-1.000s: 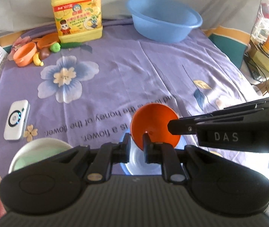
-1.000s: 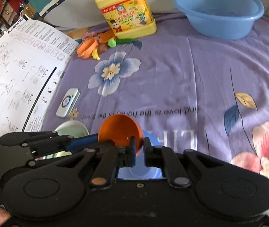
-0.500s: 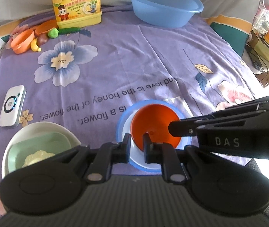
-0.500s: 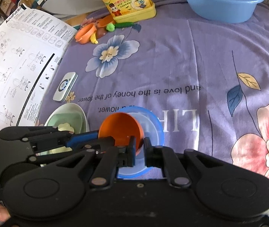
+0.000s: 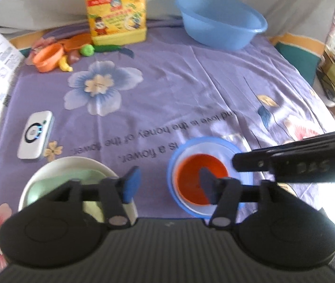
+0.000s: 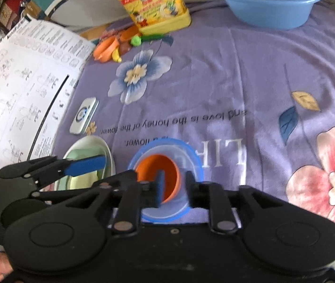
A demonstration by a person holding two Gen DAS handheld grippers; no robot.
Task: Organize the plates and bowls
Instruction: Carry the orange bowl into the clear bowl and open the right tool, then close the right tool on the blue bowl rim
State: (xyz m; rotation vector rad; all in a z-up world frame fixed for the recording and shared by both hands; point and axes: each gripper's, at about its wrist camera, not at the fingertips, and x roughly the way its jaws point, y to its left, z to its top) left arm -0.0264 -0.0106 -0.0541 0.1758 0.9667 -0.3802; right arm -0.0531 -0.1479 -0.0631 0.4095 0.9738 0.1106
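An orange bowl [image 5: 198, 181] sits inside a blue-rimmed clear bowl [image 5: 238, 152] on the purple cloth; both show in the right wrist view, the orange bowl [image 6: 165, 169] within the blue-rimmed one [image 6: 191, 155]. My left gripper [image 5: 169, 184] is open, its right finger over the orange bowl. My right gripper [image 6: 175, 186] is open, its left finger inside the orange bowl, and it also reaches in from the right in the left wrist view [image 5: 285, 160]. A white bowl holding a pale green dish [image 5: 56, 184] sits to the left [image 6: 85, 158].
A yellow detergent jug [image 5: 115, 11], a blue basin [image 5: 221, 28] and small orange toy dishes with toy food [image 5: 54, 56] stand at the back. A white remote-like device [image 5: 35, 134] lies left. A printed paper sheet [image 6: 18, 89] covers the left edge.
Both grippers have opened and let go of the orange bowl, which now rests in the blue-rimmed bowl. The left gripper's fingers have spread wide apart.
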